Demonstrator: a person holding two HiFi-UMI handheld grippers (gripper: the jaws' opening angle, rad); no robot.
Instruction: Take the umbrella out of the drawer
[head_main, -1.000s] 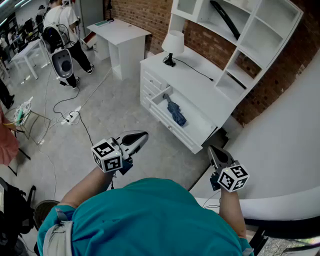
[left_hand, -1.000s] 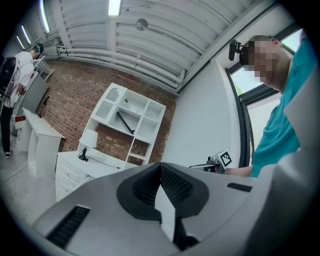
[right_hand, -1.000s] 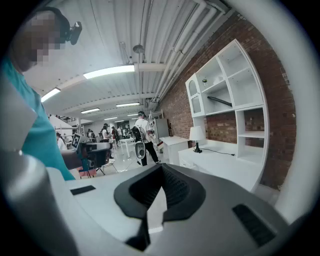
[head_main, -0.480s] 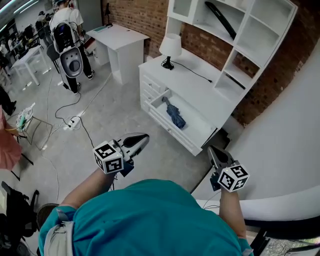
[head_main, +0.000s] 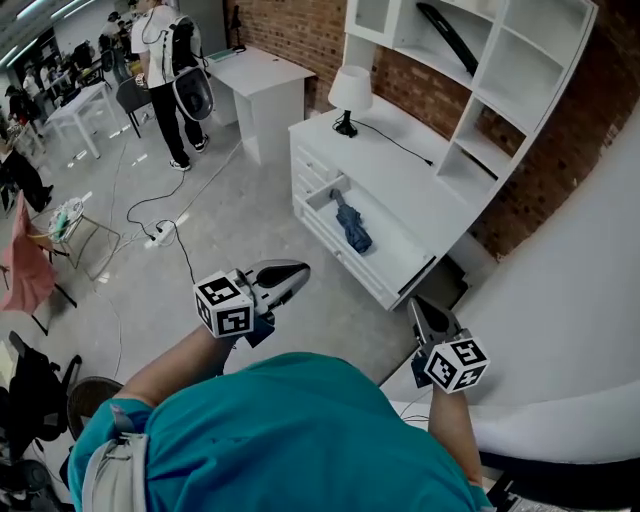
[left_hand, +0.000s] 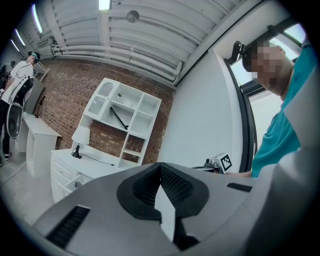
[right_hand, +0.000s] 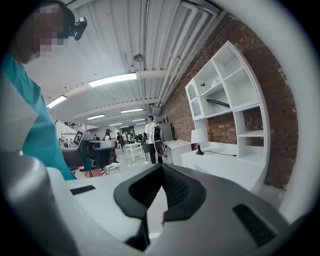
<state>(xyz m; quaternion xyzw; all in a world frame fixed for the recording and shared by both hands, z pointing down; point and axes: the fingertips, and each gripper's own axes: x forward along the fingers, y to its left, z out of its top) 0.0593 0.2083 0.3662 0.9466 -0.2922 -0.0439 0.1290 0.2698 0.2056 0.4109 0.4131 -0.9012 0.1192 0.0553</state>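
Open drawer (head_main: 398, 258) holds one folded umbrella (head_main: 352, 230); both grippers empty.
Umbrella dark blue, collapsed, lying slantwise in the drawer, ahead of both grippers and well apart from them. Left gripper (head_main: 298, 270) and right gripper (head_main: 420, 308) held out before the torso, each with jaws closed together on nothing.

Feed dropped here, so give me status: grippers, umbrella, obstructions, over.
Left gripper shut, empty; right gripper shut, empty. Folded dark blue umbrella lies in open white drawer, untouched. Nothing seen blocking the approach.
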